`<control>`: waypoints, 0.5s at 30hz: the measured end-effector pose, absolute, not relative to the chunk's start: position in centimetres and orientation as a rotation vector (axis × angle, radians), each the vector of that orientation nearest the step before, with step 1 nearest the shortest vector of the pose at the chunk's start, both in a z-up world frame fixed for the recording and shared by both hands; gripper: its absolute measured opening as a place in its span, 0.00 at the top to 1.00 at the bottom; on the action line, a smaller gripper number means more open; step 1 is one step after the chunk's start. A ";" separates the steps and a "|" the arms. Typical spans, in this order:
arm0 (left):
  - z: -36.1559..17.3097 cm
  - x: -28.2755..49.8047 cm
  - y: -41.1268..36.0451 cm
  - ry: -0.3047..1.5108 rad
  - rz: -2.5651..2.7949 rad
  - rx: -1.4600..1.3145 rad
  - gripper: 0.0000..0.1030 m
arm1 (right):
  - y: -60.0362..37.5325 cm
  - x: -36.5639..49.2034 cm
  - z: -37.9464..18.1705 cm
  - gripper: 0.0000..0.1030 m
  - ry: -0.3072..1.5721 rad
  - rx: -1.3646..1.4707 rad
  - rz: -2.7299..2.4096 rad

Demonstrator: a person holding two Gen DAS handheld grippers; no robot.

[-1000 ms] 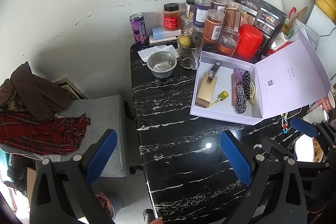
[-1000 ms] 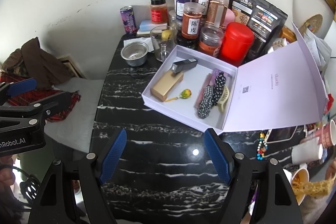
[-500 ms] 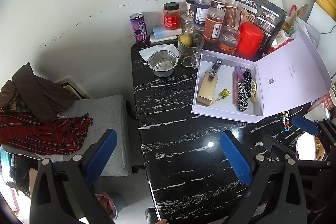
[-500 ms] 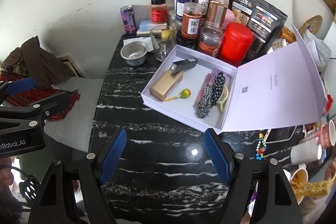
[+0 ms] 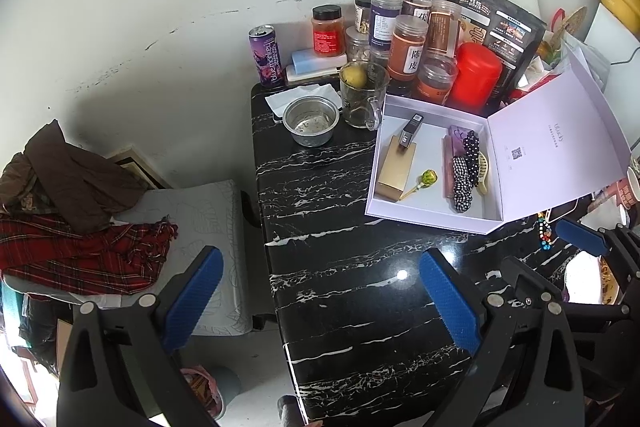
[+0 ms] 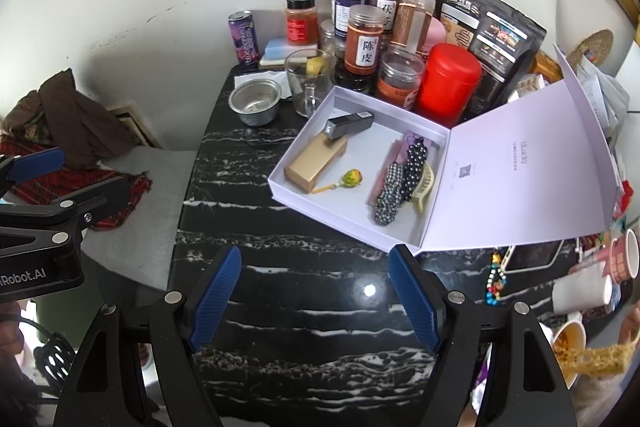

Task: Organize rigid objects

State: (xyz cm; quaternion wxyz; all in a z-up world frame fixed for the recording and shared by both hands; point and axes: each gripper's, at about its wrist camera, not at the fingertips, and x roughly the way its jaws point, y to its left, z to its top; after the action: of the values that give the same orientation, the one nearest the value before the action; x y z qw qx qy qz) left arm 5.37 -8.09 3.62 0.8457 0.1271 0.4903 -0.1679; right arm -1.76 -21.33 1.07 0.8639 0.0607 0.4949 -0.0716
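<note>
Right wrist view shows the right gripper (image 6: 314, 293) spread wide and empty above the bench (image 6: 304, 311), nearer than the left gripper (image 5: 320, 297), also wide, to the open box (image 6: 404, 233) ahead holding the gold case (image 6: 316, 163).

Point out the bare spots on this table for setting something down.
Free: the black marble table between the open lilac box and both grippers, and the strip left of the box below the steel bowl. Crowded: the jars along the wall, and cups at far right.
</note>
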 end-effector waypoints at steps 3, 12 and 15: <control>3.6 5.4 -8.1 1.036 -0.354 0.268 0.02 | -21.3 -1.8 1.1 0.25 1.038 0.127 -0.151; 3.6 5.4 -8.1 1.043 -0.351 0.275 0.02 | -21.2 -1.8 1.1 0.25 1.037 0.126 -0.152; 3.6 5.4 -8.1 1.046 -0.357 0.269 0.03 | -21.3 -1.7 1.1 0.25 1.042 0.123 -0.149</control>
State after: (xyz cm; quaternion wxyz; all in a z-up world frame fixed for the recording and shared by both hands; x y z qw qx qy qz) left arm 5.39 -8.12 3.59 0.8426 0.1276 0.4952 -0.1689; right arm -1.71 -21.26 1.06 0.8629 0.0589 0.4968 -0.0712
